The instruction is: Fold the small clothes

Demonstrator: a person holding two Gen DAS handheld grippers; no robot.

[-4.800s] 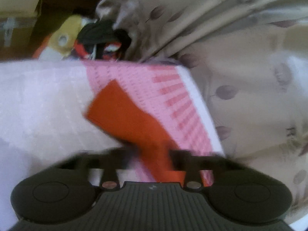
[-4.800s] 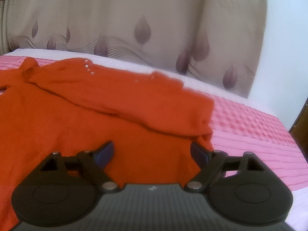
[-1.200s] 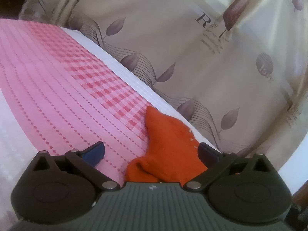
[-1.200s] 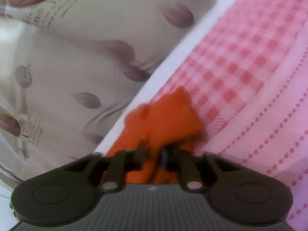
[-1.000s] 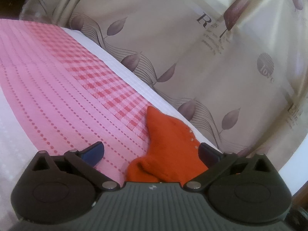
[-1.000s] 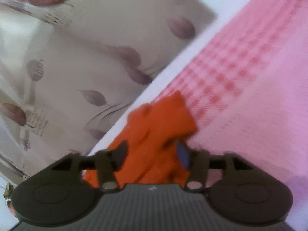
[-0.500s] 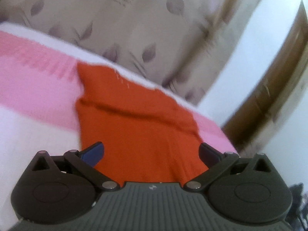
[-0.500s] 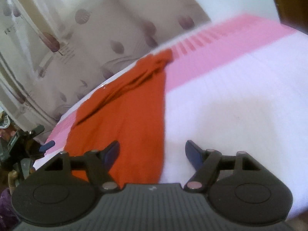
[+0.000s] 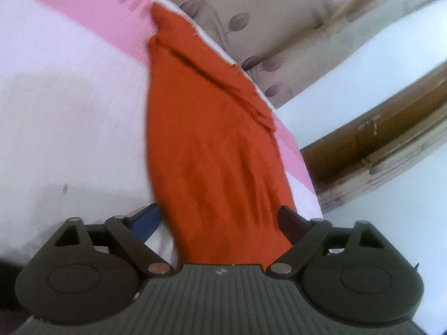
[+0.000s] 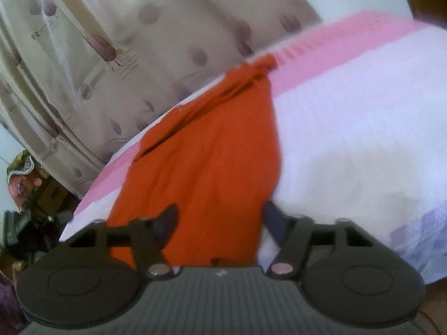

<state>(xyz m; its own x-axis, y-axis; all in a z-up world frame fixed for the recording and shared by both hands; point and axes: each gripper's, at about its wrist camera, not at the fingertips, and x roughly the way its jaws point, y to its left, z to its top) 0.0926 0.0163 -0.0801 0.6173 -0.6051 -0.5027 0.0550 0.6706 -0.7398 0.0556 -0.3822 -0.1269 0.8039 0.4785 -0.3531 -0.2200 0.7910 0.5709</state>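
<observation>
An orange garment (image 9: 212, 128) lies flat and narrow on the pink and white bed sheet (image 9: 69, 106), its sleeves folded across its far end. My left gripper (image 9: 219, 217) is open over the near hem, one finger on each side of the cloth. The right wrist view shows the same garment (image 10: 206, 153) from the other side. My right gripper (image 10: 220, 217) is open over the near hem too, holding nothing.
A beige leaf-print curtain (image 9: 265, 14) hangs behind the bed. A brown wooden door frame (image 9: 377, 145) and white wall are at the right. Dark clutter (image 10: 25, 209) sits on the floor beyond the bed's left edge in the right wrist view.
The right gripper let go of the folded sleeve and opened. Both grippers pulled back from the garment's far end to its near hem.
</observation>
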